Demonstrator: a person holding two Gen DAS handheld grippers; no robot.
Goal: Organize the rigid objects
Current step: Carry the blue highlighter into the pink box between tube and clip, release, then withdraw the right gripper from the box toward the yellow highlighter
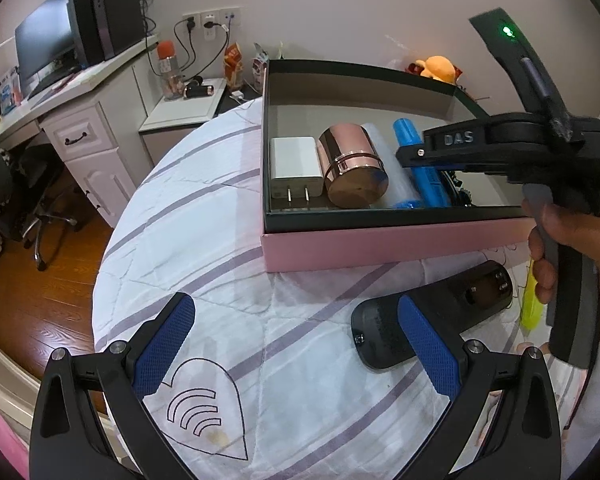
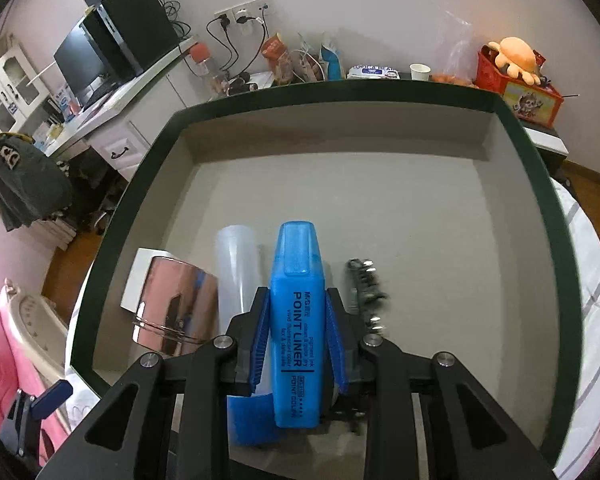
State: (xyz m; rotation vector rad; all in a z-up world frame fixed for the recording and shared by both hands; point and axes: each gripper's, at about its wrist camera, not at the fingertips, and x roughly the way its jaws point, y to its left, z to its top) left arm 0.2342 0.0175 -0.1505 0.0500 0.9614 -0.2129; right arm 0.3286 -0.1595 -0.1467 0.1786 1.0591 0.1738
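My right tongs [image 2: 296,340] clamp the blue highlighter [image 2: 296,320], lowering it beside the clear tube [image 2: 236,268] at nine o'clock; left tongs [image 1: 296,344] hang wide open, empty.

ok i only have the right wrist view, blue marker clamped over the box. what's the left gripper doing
Observer: The left gripper is open with nothing between its fingers, above the striped quilt in front of the box.
Operator: anything lying outside the box
Observer: Yes, a black gadget lies on the quilt near the box's pink front wall, beside the left gripper's right finger.
Operator: that all
Observer: One more: something yellow-green lies by the hand that holds the right gripper with the blue marker. Most of it is hidden, so I cannot tell what it is.
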